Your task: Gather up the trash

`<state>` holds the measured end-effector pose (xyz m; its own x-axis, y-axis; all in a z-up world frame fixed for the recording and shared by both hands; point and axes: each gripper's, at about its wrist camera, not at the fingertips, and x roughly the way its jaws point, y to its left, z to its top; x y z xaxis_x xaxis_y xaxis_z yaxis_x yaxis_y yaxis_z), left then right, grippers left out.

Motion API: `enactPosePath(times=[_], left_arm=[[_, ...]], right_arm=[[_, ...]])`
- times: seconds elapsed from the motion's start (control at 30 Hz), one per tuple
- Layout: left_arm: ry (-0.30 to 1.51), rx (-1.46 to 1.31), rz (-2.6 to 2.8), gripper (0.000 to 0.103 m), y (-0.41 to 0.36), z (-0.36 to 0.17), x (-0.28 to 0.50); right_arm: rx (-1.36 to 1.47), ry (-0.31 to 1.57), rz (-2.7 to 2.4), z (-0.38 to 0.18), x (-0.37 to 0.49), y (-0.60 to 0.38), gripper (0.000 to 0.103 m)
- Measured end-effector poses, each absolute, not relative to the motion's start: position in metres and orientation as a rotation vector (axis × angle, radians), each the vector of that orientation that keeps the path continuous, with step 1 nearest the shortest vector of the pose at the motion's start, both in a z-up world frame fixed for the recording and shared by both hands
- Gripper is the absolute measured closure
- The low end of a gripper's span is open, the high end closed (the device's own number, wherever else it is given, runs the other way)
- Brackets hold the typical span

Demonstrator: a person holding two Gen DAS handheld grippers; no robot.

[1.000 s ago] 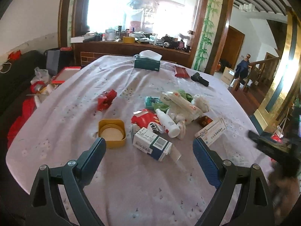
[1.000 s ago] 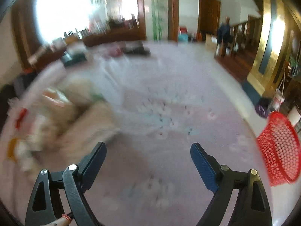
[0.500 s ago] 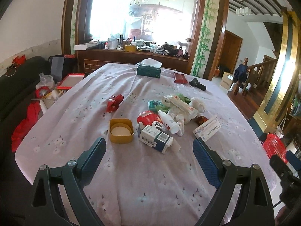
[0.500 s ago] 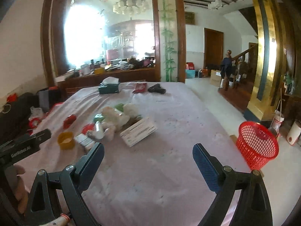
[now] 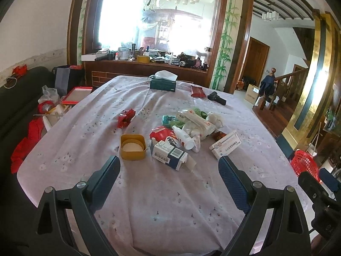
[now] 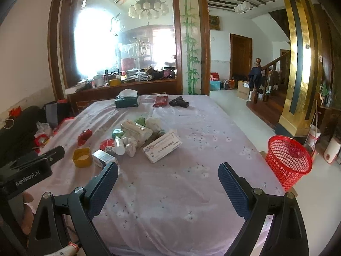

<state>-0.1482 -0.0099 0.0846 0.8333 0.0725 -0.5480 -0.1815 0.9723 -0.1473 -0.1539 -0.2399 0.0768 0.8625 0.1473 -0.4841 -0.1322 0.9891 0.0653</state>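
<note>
**Both grippers wide and empty over the near edge of the table**

While you look along the left wrist camera, your left gripper (image 5: 169,170) stands spread wide with nothing between its blue-padded fingers (image 5: 106,177), held above the near part of the lilac flowered tablecloth (image 5: 170,202). Past the fingertips lies the trash: a square yellow plastic lid (image 5: 133,146) to the left, just beside it a white and dark blue carton lying on its side (image 5: 169,153), and behind that a loose heap with a small white plastic bottle (image 5: 183,137), a red crumpled wrapper (image 5: 161,132) and a long white packet with red print (image 5: 197,120). A flat white medicine box with blue lettering (image 5: 226,144) lies to the right of the heap. A crumpled red foil scrap (image 5: 126,117) sits apart to the left. Far back on the cloth stands a dark green tissue box (image 5: 162,84). Off the table's right edge you see part of the red plastic mesh basket (image 5: 304,166) and part of your other tool.

Through the right wrist camera, your right gripper (image 6: 168,178) is likewise wide apart and holds nothing, over bare cloth. The heap lies ahead and to the left, the medicine box (image 6: 163,146) nearest, the yellow lid (image 6: 82,157) further left. The red basket (image 6: 289,160) stands upright on the floor, just off the table's right side.
</note>
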Motion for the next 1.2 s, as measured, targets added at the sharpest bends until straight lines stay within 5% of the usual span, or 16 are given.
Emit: enactPosePath(times=[1.2], left_arm=[[0.560,-0.177,0.137,0.011,-0.019,0.089,-0.157]], right_arm=[[0.067,0.475,0.176,0.086,-0.165,-0.242,0.006]])
